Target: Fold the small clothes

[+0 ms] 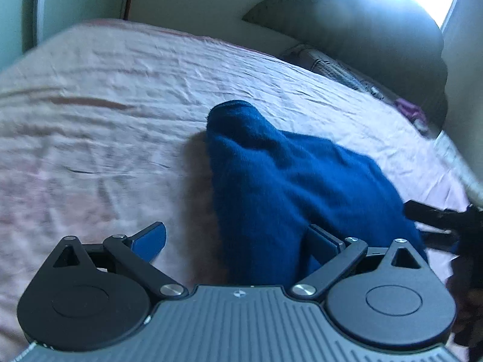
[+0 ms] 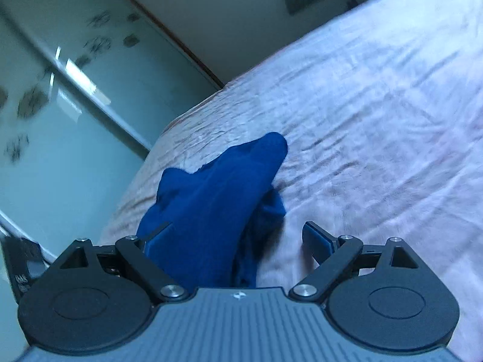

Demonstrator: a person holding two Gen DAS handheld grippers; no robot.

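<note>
Spread wide, the jaws of the left gripper (image 1: 237,242) frame the near end of a crumpled deep-blue knit garment (image 1: 289,187) without pinching it; the cloth lies at centre right of the left wrist view on a wrinkled pale pink bedsheet (image 1: 120,105). From the right wrist view, the right gripper (image 2: 238,242) also stands wide apart, holding nothing, the blue garment (image 2: 211,211) bunched at lower centre beside its left finger. Frosted sliding doors (image 2: 75,105) fill the upper left.
</note>
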